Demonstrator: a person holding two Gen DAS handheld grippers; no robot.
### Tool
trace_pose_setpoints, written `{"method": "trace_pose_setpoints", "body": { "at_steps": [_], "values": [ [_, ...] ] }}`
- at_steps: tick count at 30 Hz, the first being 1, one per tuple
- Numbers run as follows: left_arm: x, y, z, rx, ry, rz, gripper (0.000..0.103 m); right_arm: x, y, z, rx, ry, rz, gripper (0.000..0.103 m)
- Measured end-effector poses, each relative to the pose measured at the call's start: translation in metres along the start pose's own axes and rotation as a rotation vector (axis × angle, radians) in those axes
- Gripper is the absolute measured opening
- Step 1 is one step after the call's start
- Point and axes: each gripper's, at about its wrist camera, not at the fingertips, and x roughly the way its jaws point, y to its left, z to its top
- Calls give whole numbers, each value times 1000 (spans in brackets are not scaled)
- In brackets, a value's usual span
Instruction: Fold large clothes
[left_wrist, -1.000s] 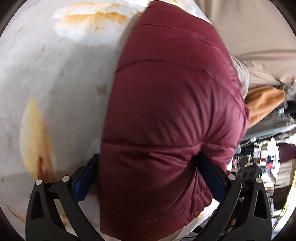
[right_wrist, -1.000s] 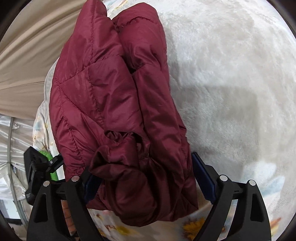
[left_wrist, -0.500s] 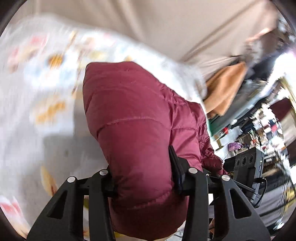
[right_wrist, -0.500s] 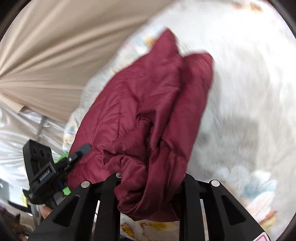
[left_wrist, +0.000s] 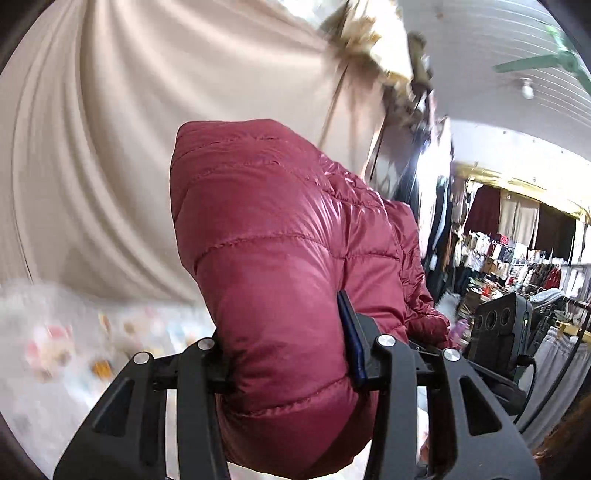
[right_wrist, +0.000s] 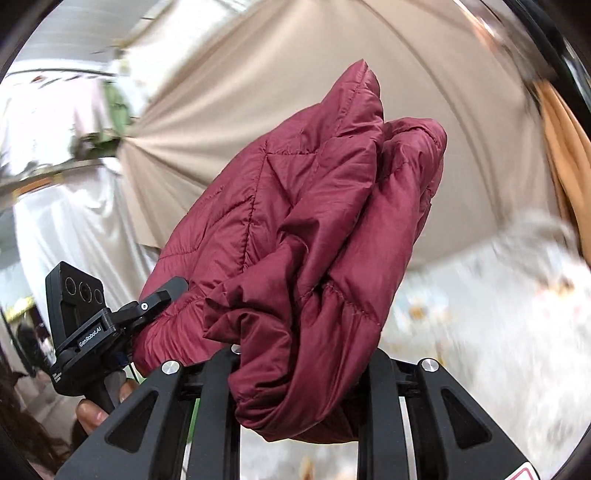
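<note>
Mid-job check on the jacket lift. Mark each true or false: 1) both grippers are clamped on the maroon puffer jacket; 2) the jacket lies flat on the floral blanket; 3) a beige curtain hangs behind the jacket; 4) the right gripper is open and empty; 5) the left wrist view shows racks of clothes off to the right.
1) True. The left gripper and the right gripper are each shut on the maroon puffer jacket.
2) False. The jacket is bunched and held up in the air, above the floral blanket.
3) True. The beige curtain fills the background.
4) False. Its jaws pinch a bundle of jacket fabric.
5) True. The racks of clothes show at the right.
</note>
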Motion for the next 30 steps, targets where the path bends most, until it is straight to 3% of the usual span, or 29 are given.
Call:
{"method": "trace_pose_setpoints", "body": {
  "at_steps": [4,7,10,16,25,28,30],
  "values": [
    [-30,22,11,42,-52,57,44,24,26,13,-70,-11,60,21],
    [-32,62,3,-2,-19,96,45,43,32,5,-71,34,79,22],
    [-28,103,-14,-73,36,131,45,110,35,-21,-36,134,76,22],
    [7,205,-93,-204,216,247,45,224,14,-111,14,371,-6,22],
    [55,320,-250,-370,501,314,45,329,-62,-273,200,643,-172,23],
    [57,339,-296,-412,572,357,55,340,-86,-314,270,712,-237,27],
    [52,339,-300,-421,577,376,65,336,-95,-326,297,715,-263,35]
  ]
}}
